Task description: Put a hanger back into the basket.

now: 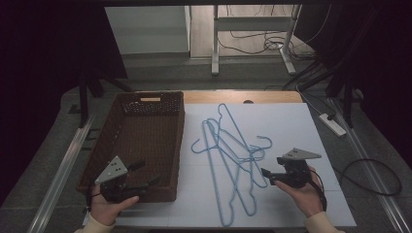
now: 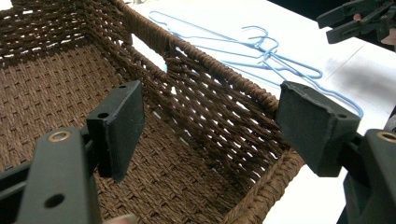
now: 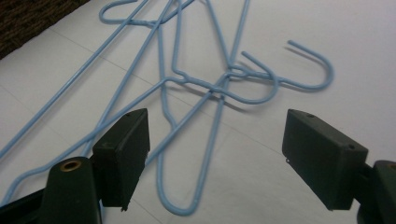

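A tangle of thin light-blue wire hangers (image 1: 232, 162) lay on the white table sheet (image 1: 291, 126), their long straight legs crossing one another and their rounded hooks (image 3: 306, 65) curling out to the side. The wire looked smooth and evenly coated, bent into narrow loops at the ends. In the right gripper view the pile sat just ahead of and between the jaws, with the crossing point of several wires a little beyond the tips and one long loop running back toward the claw.

The right gripper (image 1: 270, 175), held in the person's right hand (image 1: 303, 194), stood with its flat, matte black jaws wide apart and nothing between them; it hovered beside the hooks, not touching them.

To the far side of the hangers from that claw stood a rectangular basket (image 1: 170, 145) of dark brown woven cord, coarse and open in its weave, with a thick braided rim. The left gripper (image 1: 145, 174), in the person's left hand (image 1: 104, 206), hung over the basket's near corner, jaws also spread wide and holding nothing. In the left gripper view the woven wall (image 2: 219, 107) ran between its pads, with the hangers beyond it.
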Demonstrator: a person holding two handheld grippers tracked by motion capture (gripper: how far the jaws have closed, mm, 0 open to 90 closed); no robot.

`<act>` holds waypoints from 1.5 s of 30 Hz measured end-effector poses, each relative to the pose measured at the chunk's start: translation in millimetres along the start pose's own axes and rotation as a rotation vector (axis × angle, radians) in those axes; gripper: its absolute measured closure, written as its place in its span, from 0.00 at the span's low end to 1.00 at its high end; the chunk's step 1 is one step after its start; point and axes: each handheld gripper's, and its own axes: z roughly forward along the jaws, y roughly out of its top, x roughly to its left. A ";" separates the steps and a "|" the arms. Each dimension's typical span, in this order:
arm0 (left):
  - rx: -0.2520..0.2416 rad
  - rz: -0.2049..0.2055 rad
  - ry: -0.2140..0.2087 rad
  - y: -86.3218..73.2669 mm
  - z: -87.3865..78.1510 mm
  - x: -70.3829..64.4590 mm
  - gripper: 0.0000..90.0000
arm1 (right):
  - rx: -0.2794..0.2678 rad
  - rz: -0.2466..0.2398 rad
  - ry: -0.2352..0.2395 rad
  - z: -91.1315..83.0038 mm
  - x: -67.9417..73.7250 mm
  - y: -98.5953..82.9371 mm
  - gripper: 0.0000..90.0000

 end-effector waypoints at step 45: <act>0.001 0.004 -0.012 -0.3 1.7 -0.2 0.27 | 0.376 -0.188 0.083 143.3 27.3 97.5 0.61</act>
